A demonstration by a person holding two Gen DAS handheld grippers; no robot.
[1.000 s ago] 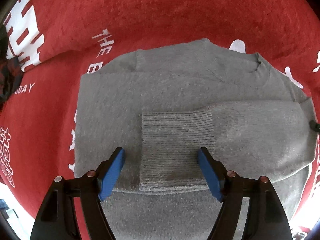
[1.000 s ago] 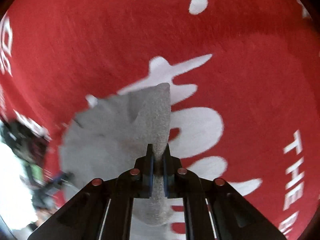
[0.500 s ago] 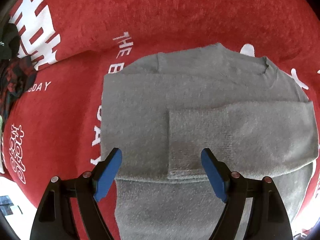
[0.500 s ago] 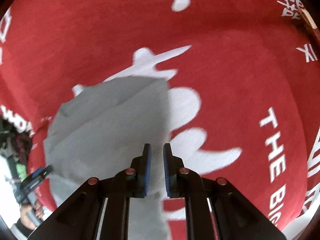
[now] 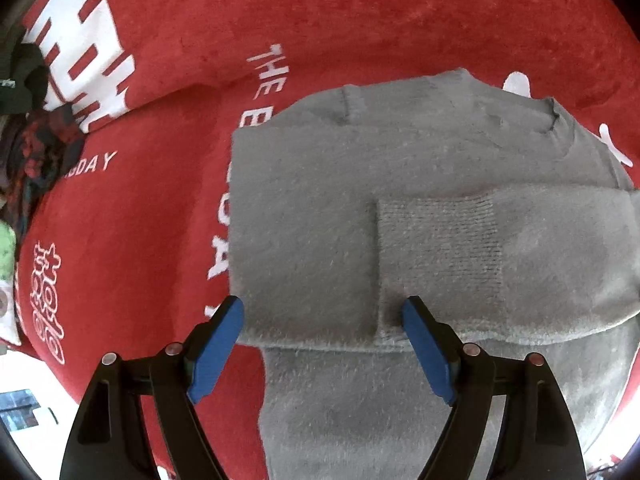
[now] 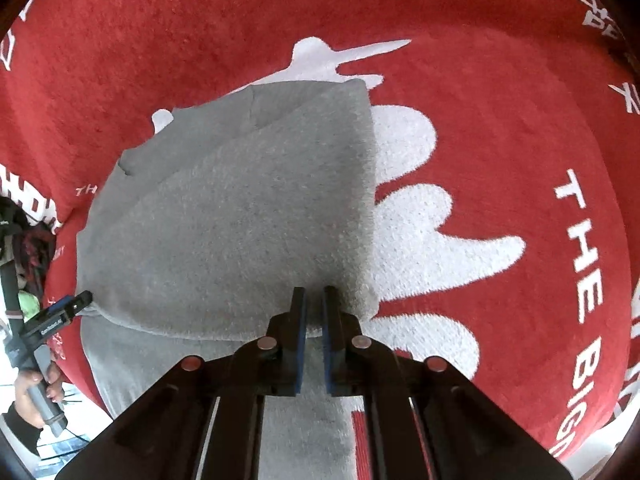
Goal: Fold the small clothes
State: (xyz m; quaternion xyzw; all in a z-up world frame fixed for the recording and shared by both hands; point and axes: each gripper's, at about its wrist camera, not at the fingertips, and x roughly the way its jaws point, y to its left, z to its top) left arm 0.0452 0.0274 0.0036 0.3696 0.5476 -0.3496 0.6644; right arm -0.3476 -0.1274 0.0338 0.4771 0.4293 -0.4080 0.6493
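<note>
A small grey knit sweater (image 5: 320, 216) lies flat on a red blanket (image 5: 140, 220) with white lettering. Both sleeves are folded across its body, and a ribbed cuff (image 5: 440, 256) lies on top near the middle. My left gripper (image 5: 322, 320) is open and empty, its blue pads just above the sweater's folded near edge. In the right wrist view the sweater (image 6: 240, 216) fills the middle left. My right gripper (image 6: 314, 300) hovers over its right edge, jaws nearly together with a narrow gap and nothing between them.
A dark red-and-black patterned cloth (image 5: 36, 152) lies at the blanket's far left edge. The left gripper and the hand that holds it show in the right wrist view (image 6: 44, 328). The blanket's edge and a pale floor show at the bottom left (image 5: 24, 412).
My right gripper let go of the sweater's side fold, which dropped flat, and drew back. My left gripper moved left and nearer the sweater's lower edge, staying open.
</note>
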